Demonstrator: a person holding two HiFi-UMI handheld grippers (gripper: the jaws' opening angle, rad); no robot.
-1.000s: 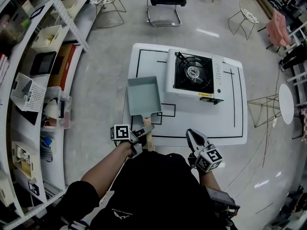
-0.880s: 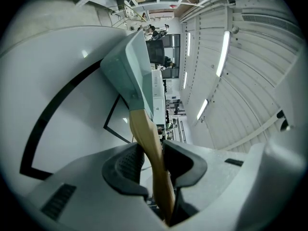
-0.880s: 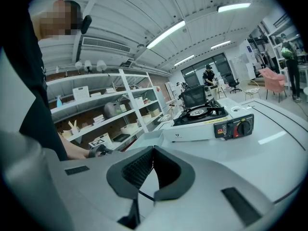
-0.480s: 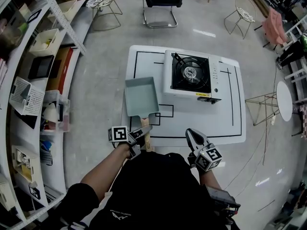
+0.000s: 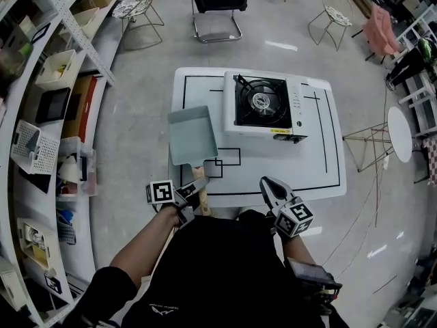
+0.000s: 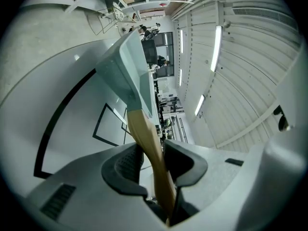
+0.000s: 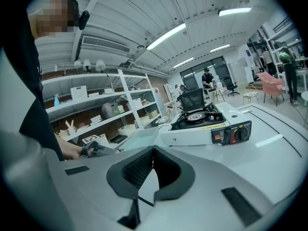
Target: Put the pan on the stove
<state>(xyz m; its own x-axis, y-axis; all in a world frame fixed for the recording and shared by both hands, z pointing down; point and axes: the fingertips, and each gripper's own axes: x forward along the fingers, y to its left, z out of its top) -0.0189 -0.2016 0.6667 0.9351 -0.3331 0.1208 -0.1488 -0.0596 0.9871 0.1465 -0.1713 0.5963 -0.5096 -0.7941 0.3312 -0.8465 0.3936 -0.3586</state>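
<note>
A square grey-green pan (image 5: pixel 191 134) with a wooden handle (image 5: pixel 199 176) is over the white table's (image 5: pixel 300 169) left part, jutting past its left edge. My left gripper (image 5: pixel 194 191) is shut on that handle near the front edge. In the left gripper view the handle (image 6: pixel 147 143) runs between the pads up to the pan (image 6: pixel 127 66). I cannot tell whether the pan rests on the table. A white portable stove (image 5: pixel 263 104) with a black burner stands at the table's back middle. My right gripper (image 5: pixel 268 186) is shut and empty at the front edge, facing the stove (image 7: pixel 202 124).
White shelves (image 5: pixel 41 115) with baskets and boxes curve along the left. A black chair (image 5: pixel 215 5) and wire stools stand beyond the table. A small round table (image 5: pixel 403 132) and a wire frame stand to the right. Black outlines mark the tabletop.
The head view has shifted, so table and stove sit a little further left and up. The pan keeps its place over the table's left part, handle in my left gripper throughout.
</note>
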